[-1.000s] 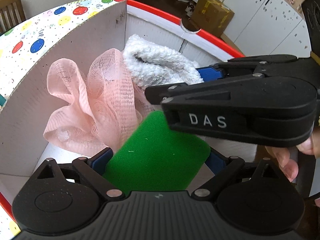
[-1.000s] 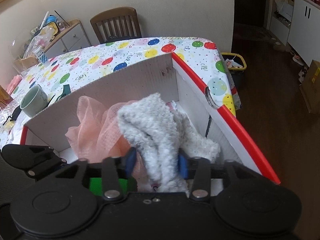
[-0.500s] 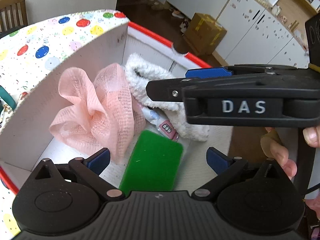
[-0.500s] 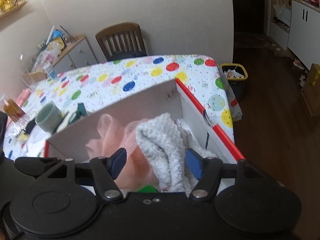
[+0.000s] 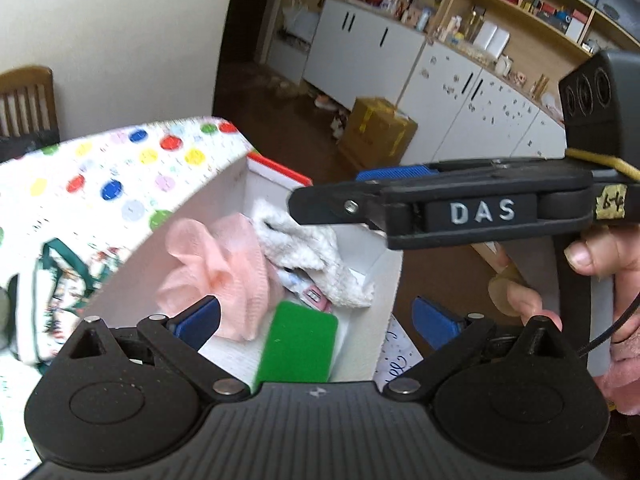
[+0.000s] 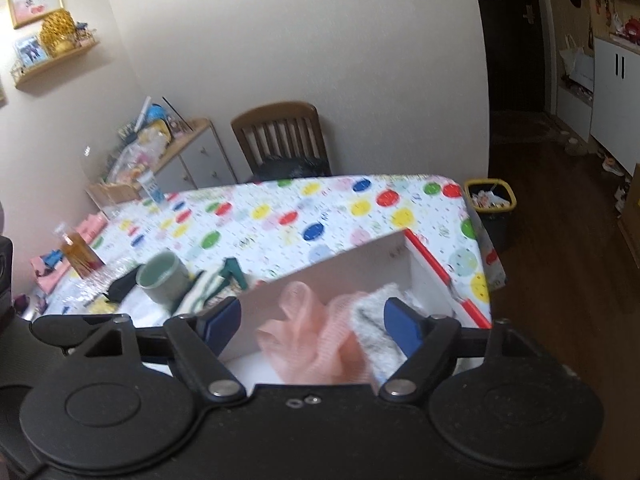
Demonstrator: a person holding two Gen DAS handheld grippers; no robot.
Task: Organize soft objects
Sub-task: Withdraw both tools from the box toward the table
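A white box with a red rim (image 5: 280,170) stands at the table's corner. In it lie a pink mesh puff (image 5: 216,272), a white fluffy towel (image 5: 304,252), a green sponge (image 5: 298,346) and a small pink item (image 5: 314,296). My left gripper (image 5: 316,318) is open and empty, raised above the box. My right gripper (image 6: 312,318) is open and empty, also above the box; it shows from the side in the left wrist view (image 5: 440,204). The puff (image 6: 308,344) and towel (image 6: 374,332) show in the right wrist view.
The polka-dot tablecloth (image 6: 304,216) carries a green mug (image 6: 162,280), a bottle of amber liquid (image 6: 78,252) and a patterned bag (image 5: 52,296). A wooden chair (image 6: 282,136) stands behind the table. A bin (image 6: 492,204) and a cardboard box (image 5: 376,132) stand on the floor.
Both grippers have let go and lifted up out of the box. The green sponge and the white towel now lie inside it.
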